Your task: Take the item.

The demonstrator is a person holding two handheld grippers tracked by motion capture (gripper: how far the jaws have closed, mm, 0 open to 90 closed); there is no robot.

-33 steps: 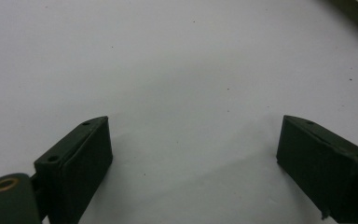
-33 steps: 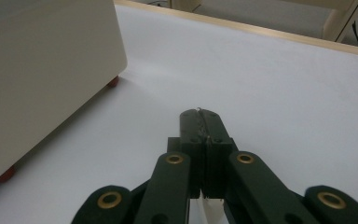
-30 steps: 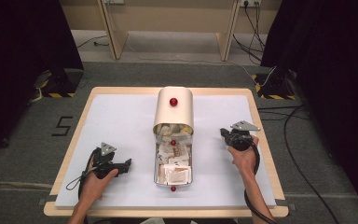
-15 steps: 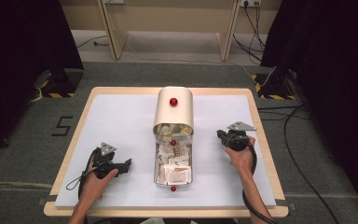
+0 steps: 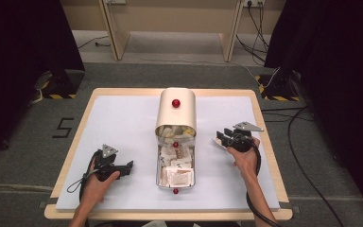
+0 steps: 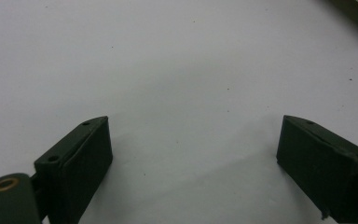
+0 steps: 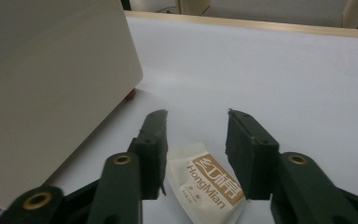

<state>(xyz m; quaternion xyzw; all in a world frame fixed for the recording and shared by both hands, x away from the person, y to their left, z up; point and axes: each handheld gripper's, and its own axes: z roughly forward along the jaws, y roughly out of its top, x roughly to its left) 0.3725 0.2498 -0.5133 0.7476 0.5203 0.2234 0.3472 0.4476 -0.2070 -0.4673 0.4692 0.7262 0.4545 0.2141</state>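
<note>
A cream box (image 5: pixel 176 118) with a red knob (image 5: pixel 175 103) stands mid-table. Its metal drawer (image 5: pixel 159 170) is pulled out toward me and holds several white and brown packets (image 5: pixel 177 176). My right gripper (image 5: pixel 223 137) is just right of the box (image 7: pixel 42 84), low over the table, jaws partly apart. A white "HongMian" packet (image 7: pixel 209 189) lies between and under them on the mat. My left gripper (image 5: pixel 126 166) rests left of the drawer. In its own view the left gripper (image 6: pixel 193 154) is wide open over bare white mat.
The white mat (image 5: pixel 123 123) covers a wooden-edged table (image 5: pixel 71 156). A red foot (image 7: pixel 130 95) shows under the box's corner. Cables (image 5: pixel 307 156) run across the floor at the right, and dark curtains hang on both sides.
My right gripper has moved left, closer to the box's side. The left gripper and the drawer have stayed put.
</note>
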